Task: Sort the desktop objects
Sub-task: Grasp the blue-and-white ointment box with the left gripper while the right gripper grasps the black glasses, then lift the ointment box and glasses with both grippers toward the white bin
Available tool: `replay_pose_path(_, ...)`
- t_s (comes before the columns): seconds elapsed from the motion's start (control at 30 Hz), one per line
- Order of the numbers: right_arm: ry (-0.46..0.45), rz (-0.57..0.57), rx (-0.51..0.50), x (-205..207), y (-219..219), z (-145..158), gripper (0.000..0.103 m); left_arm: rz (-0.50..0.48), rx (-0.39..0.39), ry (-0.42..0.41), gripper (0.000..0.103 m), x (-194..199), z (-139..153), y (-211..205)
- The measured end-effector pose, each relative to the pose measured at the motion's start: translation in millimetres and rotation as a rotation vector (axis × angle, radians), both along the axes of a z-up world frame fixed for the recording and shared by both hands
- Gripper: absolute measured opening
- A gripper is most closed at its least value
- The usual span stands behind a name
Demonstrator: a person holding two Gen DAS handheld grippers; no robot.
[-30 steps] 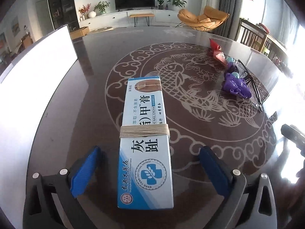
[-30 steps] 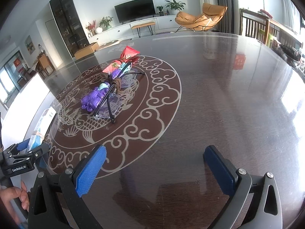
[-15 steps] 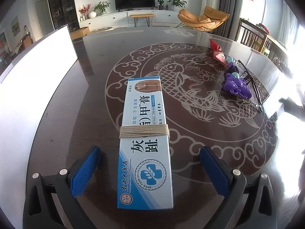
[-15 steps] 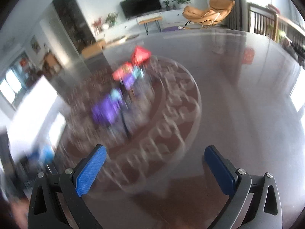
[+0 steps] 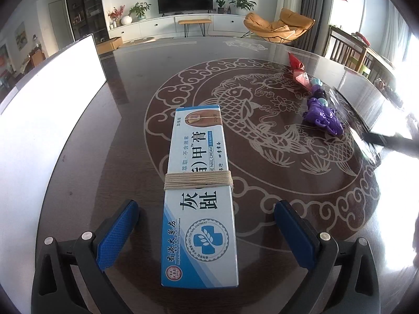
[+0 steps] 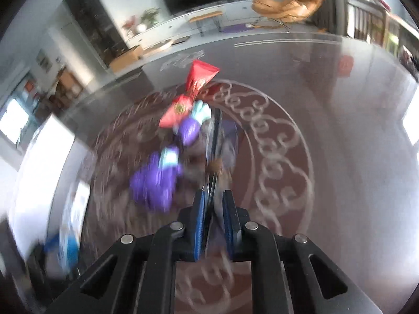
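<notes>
Left gripper [image 5: 204,225] spread wide astride the nail-cream box [image 5: 200,193], long axis straight ahead between the blue pads, neither touching. Right gripper [image 6: 213,222] nearly pressed together, seemingly pinching a thin dark strip [image 6: 215,141] beside the purple toy [image 6: 154,180] mid-table [image 5: 125,141]. Too blurred to name the strip or confirm contact.

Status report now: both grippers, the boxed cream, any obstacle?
Left gripper open, straddling the cream box, not touching. Right gripper nearly shut on a thin dark item, view blurred. Purple toy and red packets lie apart; nothing blocks the box.
</notes>
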State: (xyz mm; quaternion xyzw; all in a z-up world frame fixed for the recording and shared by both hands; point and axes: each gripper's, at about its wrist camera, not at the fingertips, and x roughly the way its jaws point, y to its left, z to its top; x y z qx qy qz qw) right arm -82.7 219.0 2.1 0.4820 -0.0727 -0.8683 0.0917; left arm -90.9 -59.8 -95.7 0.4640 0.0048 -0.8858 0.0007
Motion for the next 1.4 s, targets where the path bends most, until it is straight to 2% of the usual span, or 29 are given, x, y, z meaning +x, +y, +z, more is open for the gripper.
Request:
replay_pose_path(0.1, 0.017, 0.07, 0.04, 44.3, -3.1, 1.5, 0.015, 0.0, 0.0, 0.0, 0.103, 0.1, 0.0, -0.2)
replay_pose_path(0.17, 0.05, 0.083, 0.078, 67.8, -6.0, 2.5, 0.015, 0.0, 0.0, 0.0, 0.103, 0.1, -0.2, -0.4)
replay_pose_path(0.2, 0.081, 0.075, 0.105, 78.0, -8.3, 4.3, 0.018, 0.0, 0.0, 0.0, 0.103, 0.2, -0.2, -0.9)
replay_pose_path(0.27, 0.112, 0.062, 0.12, 82.5, -11.7, 6.7, 0.049, 0.0, 0.0, 0.0, 0.103, 0.2, -0.3, -0.5)
replay_pose_path(0.3, 0.126, 0.05, 0.143, 82.4, -15.8, 5.6, 0.086, 0.0, 0.0, 0.0, 0.103, 0.2, -0.4, -0.2)
replay_pose_path(0.33, 0.14, 0.041, 0.165, 85.0, -17.4, 4.1, 0.1, 0.0, 0.0, 0.0, 0.103, 0.2, -0.5, -0.1)
replay_pose_path(0.43, 0.196, 0.032, 0.253, 84.7, -27.2, 3.4, 0.1, 0.0, 0.0, 0.0, 0.103, 0.3, -0.7, 0.1)
replay_pose_path(0.53, 0.188, 0.048, 0.272, 77.9, -34.6, -2.0, 0.1, 0.0, -0.001, 0.0, 0.103, 0.4, -0.8, 0.2)
replay_pose_path(0.67, 0.16, 0.032, 0.269, 73.3, -32.9, -13.4, 0.1, 0.0, -0.001, 0.0, 0.103, 0.3, -0.8, -0.1)
replay_pose_path(0.97, 0.133, -0.062, 0.182, 71.6, -6.2, -16.2, 0.1, 0.001, -0.001, 0.0, 0.103, 0.4, -1.1, 0.1)
replay_pose_path(1.4, 0.111, -0.055, 0.167, 73.5, -7.6, -20.3, 0.1, 0.001, -0.003, 0.0, 0.103, 0.4, -1.5, 0.8)
